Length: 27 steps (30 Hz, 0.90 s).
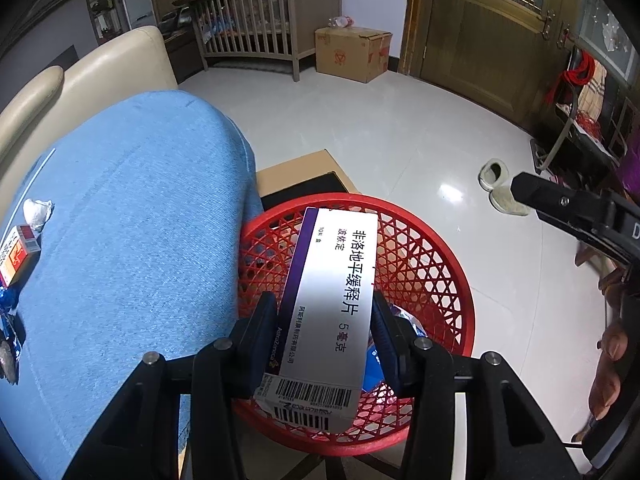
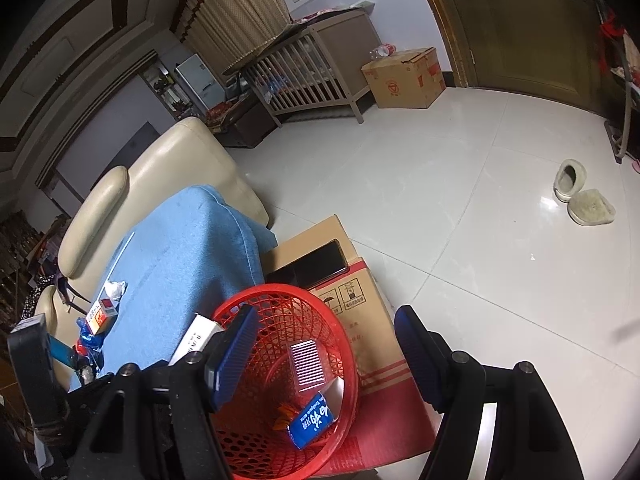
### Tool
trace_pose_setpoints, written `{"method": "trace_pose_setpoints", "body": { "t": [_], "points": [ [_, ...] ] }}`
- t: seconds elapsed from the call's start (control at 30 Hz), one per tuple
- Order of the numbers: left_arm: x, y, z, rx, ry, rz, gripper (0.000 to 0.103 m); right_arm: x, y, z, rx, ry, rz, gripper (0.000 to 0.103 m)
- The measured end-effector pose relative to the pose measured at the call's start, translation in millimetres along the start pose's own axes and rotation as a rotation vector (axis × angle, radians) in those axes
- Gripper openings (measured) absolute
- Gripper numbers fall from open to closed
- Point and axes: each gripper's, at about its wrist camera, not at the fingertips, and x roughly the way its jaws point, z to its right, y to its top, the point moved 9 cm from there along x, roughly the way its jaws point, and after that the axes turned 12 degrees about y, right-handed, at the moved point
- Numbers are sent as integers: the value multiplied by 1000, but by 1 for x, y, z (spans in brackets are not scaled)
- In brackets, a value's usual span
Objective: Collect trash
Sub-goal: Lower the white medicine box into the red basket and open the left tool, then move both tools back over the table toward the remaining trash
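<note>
Left gripper (image 1: 324, 332) clamped on white medicine box (image 1: 332, 300), right over red basket (image 1: 448, 280). Right gripper (image 2: 324, 344) wide apart, holding nothing, above basket too. Blue packet (image 2: 312, 420) down inside. Small orange box (image 2: 100, 316) near blue blanket's (image 2: 180, 248) edge.

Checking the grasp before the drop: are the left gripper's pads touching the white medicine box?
Touching. The left wrist view shows the left gripper with both blue pads pressed against the long sides of the white medicine box, held above the red basket.
</note>
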Motion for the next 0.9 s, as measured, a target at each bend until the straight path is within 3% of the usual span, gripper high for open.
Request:
{"method": "trace_pose_setpoints", "body": {
  "t": [0.1, 0.17, 0.37, 0.53, 0.73, 0.9],
  "points": [
    [0, -1, 3, 1, -21, -3, 56, 0, 1, -3, -3, 8, 3, 74],
    [-1, -1, 2, -1, -18, -5, 76, -1, 2, -6, -3, 15, 9, 74],
    [-11, 0, -20, -38, -6, 16, 78, 0, 7, -27, -20, 45, 27, 77],
    [-36, -7, -66, -135, 17, 74, 78, 11, 6, -60, -45, 71, 26, 78],
    [-65, -38, -150, -271, 114, 127, 78, 60, -14, -155, -180, 151, -83, 78],
    [-73, -70, -216, -413, 172, 133, 78, 104, -52, -246, -358, 196, -199, 78]
  ]
}}
